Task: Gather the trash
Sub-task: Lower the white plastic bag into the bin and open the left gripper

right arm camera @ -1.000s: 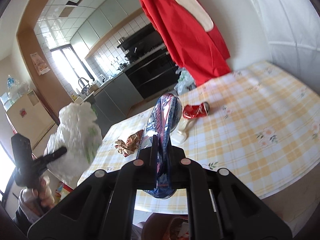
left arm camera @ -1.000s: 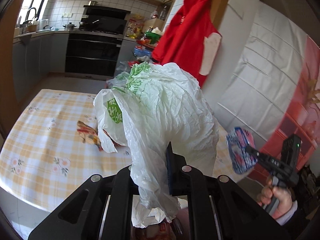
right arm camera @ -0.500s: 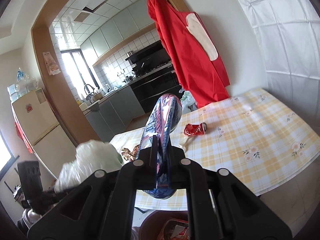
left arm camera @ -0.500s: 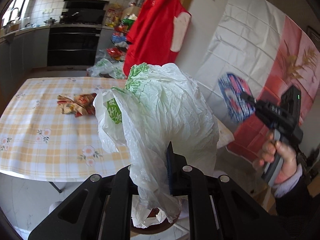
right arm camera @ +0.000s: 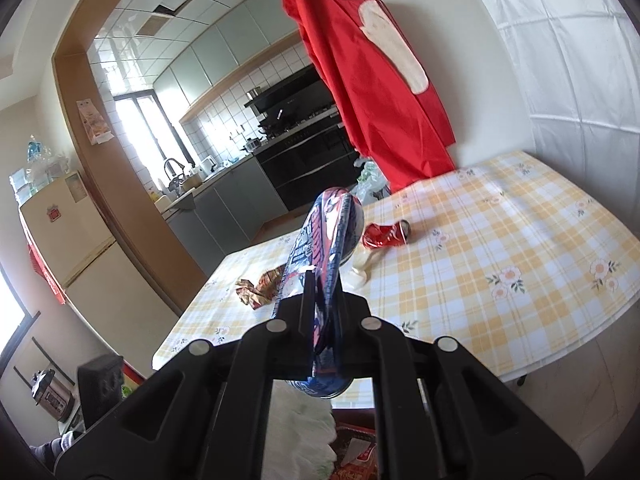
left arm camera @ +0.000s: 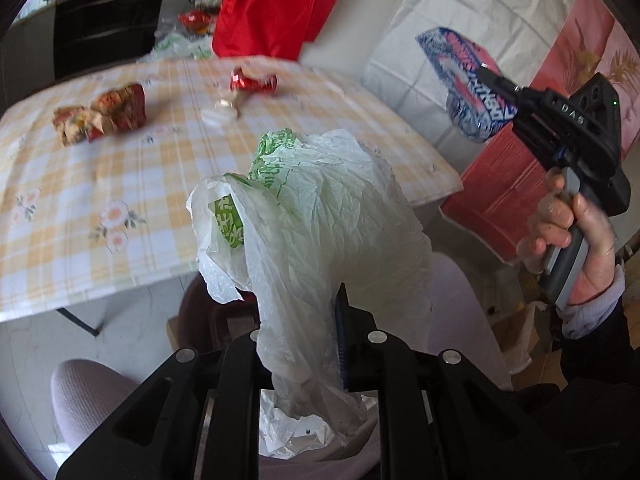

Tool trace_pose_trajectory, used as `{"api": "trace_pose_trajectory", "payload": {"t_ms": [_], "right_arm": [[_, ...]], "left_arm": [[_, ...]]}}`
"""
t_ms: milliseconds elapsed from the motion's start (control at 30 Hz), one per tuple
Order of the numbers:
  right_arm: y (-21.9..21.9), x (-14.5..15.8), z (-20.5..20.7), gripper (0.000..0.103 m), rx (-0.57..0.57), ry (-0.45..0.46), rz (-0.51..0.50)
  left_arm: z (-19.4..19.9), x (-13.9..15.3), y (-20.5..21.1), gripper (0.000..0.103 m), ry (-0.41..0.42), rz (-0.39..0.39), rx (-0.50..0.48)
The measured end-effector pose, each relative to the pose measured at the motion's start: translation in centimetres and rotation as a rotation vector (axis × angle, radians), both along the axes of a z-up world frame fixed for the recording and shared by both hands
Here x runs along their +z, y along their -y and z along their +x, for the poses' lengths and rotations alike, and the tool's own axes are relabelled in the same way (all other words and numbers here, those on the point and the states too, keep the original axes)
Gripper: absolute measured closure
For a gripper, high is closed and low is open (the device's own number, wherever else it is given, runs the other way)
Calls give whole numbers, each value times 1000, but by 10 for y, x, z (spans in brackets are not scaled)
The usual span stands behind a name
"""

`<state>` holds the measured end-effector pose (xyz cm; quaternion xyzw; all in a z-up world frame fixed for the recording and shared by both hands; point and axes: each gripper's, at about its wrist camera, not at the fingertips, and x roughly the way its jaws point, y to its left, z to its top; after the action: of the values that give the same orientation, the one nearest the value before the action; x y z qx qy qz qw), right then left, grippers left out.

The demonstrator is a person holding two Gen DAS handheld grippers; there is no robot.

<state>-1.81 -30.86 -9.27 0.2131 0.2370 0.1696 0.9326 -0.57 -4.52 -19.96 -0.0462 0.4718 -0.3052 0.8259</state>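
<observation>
Trash in transit: plastic bag (left arm camera: 320, 216) clamped in left gripper (left arm camera: 304, 344), snack wrapper (right arm camera: 326, 256) pinched flat in right gripper (right arm camera: 320, 312), both off the table (right arm camera: 500, 240) (can (right arm camera: 386, 236) and crumpled wrapper (right arm camera: 260, 284) remain there), presumably bound for a bin

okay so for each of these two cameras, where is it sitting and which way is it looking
Left wrist: on the left gripper, angled down past its plastic bag toward the table; shows the right gripper and hand.
Right wrist: on the right gripper, facing across the table to the kitchen, clamping a snack wrapper.
Shared: table, crushed red can, wrapper.
</observation>
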Motion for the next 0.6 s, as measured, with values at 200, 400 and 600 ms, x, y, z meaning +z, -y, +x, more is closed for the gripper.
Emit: {"api": "trace_pose_trajectory", "payload": {"t_ms": [200,400,600], "right_arm": [[5,-10,3,93,-7,-22,6],[0,-12,3,92,6,-32,2],[-6,-13,4,92,30,-42,-12]], "left_arm": [[8,-18,4,78,-62,-3,-13],[22,-18,5,25,-39,4,39],[27,0,-15,11,50,40,169]]}}
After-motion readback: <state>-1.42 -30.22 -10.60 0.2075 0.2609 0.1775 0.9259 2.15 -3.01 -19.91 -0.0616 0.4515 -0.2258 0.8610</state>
